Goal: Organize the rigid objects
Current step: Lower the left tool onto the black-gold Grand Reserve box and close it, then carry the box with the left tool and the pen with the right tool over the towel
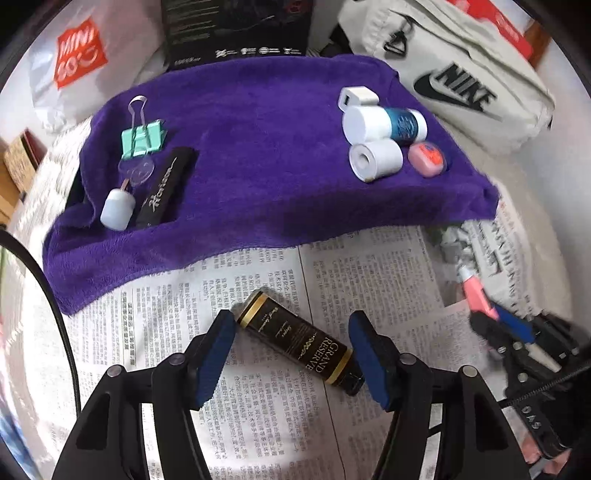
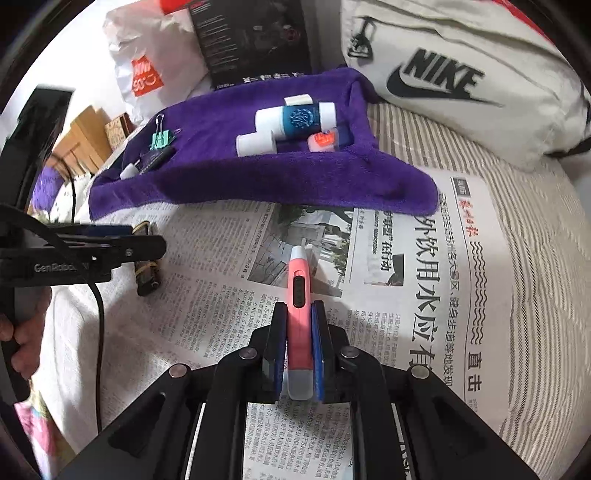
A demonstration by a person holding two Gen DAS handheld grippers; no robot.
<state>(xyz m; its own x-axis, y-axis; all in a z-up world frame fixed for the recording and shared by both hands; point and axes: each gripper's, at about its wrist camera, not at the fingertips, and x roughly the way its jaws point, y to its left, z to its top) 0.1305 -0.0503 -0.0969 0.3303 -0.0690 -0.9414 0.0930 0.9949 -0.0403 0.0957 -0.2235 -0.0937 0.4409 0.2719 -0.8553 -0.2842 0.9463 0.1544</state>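
Note:
A black tube with gold bands lies slantwise on the newspaper between the fingers of my left gripper, which is open; the pads flank it without pressing. My right gripper is shut on a pink pen-like stick with a white tip, held just above the paper. Behind lies a purple towel. Its left side holds a green binder clip, a black bar and a small white bottle. Its right side holds a white-and-blue bottle, a white roll and a pink eraser.
A white Nike bag lies at the back right, and a white shopping bag and a black box stand behind the towel. Striped bedding lies under the newspaper. A hand holds the left gripper's handle.

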